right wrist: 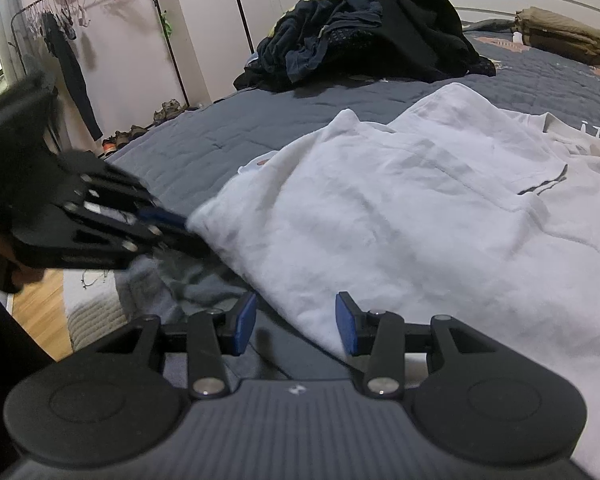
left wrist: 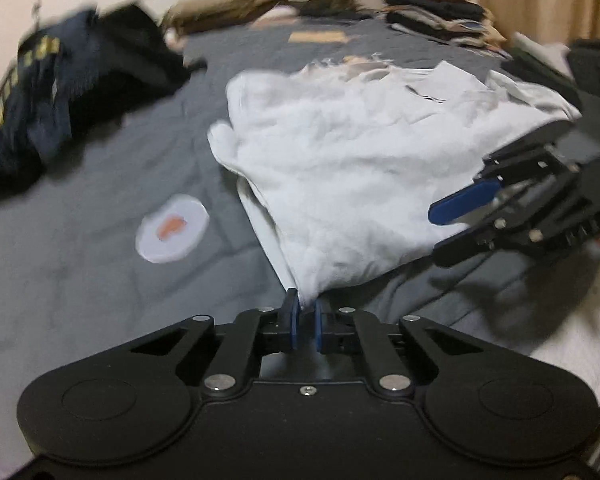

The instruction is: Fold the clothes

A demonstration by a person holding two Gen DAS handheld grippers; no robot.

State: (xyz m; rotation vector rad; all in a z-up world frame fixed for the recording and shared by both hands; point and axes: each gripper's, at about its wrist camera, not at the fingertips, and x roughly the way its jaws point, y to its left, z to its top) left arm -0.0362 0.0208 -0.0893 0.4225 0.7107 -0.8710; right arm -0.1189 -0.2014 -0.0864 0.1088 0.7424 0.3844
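A white T-shirt (left wrist: pixel 340 168) lies rumpled on the grey quilted bed (left wrist: pixel 80 280). My left gripper (left wrist: pixel 306 312) is shut on a corner of its hem, and the cloth stretches up and away from the blue pads. In the right wrist view the same shirt (right wrist: pixel 400 208) spreads across the bed, and the left gripper (right wrist: pixel 180 226) shows at the left, pinching the shirt's edge. My right gripper (right wrist: pixel 296 322) stands open just over the shirt's near edge, nothing between its fingers. It also shows at the right of the left wrist view (left wrist: pixel 440 232).
A heap of dark clothes (right wrist: pixel 364 28) sits at the far side of the bed. Folded garments (left wrist: pixel 436 12) are stacked at the far corner. A clothes rack (right wrist: pixel 80 20) stands by the wall, shoes (right wrist: pixel 140 132) under it. A round white patch (left wrist: pixel 172 228) marks the quilt.
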